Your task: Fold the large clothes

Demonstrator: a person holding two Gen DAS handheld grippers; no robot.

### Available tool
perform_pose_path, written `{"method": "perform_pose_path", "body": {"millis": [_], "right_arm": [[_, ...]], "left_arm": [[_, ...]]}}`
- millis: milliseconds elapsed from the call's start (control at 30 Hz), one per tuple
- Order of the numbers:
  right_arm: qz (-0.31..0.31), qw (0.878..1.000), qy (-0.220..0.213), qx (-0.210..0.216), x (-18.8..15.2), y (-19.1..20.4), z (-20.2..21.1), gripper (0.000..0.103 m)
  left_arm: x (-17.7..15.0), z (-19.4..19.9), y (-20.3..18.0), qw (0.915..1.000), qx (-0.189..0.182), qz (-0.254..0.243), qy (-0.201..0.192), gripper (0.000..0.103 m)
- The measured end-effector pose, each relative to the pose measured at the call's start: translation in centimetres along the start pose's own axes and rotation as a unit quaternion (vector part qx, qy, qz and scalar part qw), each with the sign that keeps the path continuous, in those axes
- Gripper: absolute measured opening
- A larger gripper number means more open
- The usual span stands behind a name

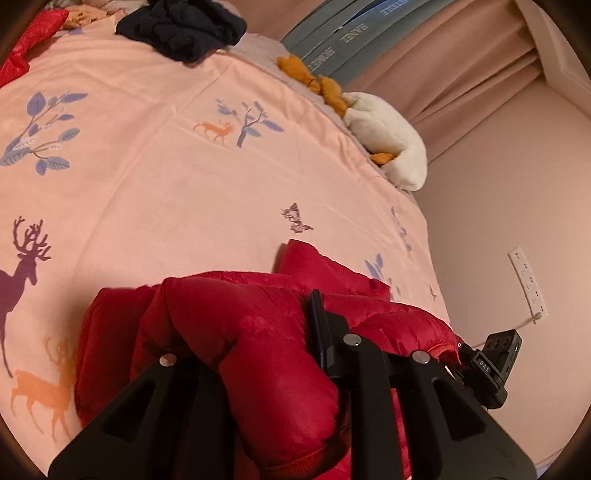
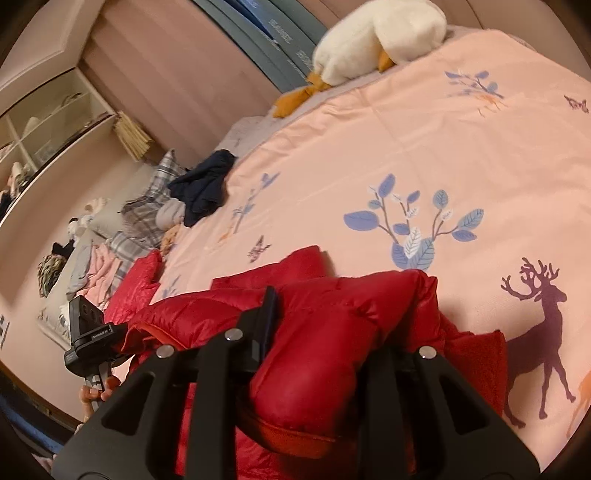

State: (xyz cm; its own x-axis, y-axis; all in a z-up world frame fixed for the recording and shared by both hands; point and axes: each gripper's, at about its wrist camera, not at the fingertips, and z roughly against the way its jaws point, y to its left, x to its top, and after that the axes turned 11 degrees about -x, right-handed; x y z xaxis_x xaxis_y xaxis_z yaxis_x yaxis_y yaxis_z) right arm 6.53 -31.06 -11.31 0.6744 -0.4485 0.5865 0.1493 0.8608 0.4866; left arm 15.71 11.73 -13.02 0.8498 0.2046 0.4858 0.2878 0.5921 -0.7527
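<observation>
From the left wrist, a pink bedspread (image 1: 177, 177) printed with deer and leaves is seen, a wall socket (image 1: 527, 283) beside it. The red puffer jacket (image 1: 258, 332) is pinched by the left gripper (image 1: 258, 354). "DAS" is read on the right gripper (image 1: 491, 369).

From the right wrist, shelves (image 2: 48, 122) are seen beyond the bedspread (image 2: 424, 147). The jacket (image 2: 325, 332) is clamped by the right gripper (image 2: 325, 354).

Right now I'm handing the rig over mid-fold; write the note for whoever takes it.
Left hand-held gripper: clamped on a puffy fold of the red padded jacket.
Right hand-held gripper: clamped on the same jacket.
Jacket is bunched on the pink printed bedspread, near its edge.
Done: jacket gathered and gripped at both ends.
Left: lay it flat, finish the fold. Dark navy garment waits unfolded at the far end.
</observation>
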Motion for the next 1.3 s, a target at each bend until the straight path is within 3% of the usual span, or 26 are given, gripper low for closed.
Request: {"method": "perform_pose_path", "body": {"millis": [267,533,1300], "right_arm": [[-0.036,0.998,0.038,-0.018,0.6,-1.2,-2.6,0.022],[-0.05,0.998,0.046,-0.016,0.3,-1.8,-3.1,0.025],[-0.04,0.997,0.047,-0.039,0.5,-1.0,-2.8,0.029]], "left_arm": [[1.1,-3.2,0.7,0.9986,0.045,0.007,0.027,0.02],[0.9,-3.9,1.2,0.9981,0.05,0.017,0.031,0.02],[-0.3,-4.7,-1.3,0.9901,0.129,-0.05,0.026,0.02]]}}
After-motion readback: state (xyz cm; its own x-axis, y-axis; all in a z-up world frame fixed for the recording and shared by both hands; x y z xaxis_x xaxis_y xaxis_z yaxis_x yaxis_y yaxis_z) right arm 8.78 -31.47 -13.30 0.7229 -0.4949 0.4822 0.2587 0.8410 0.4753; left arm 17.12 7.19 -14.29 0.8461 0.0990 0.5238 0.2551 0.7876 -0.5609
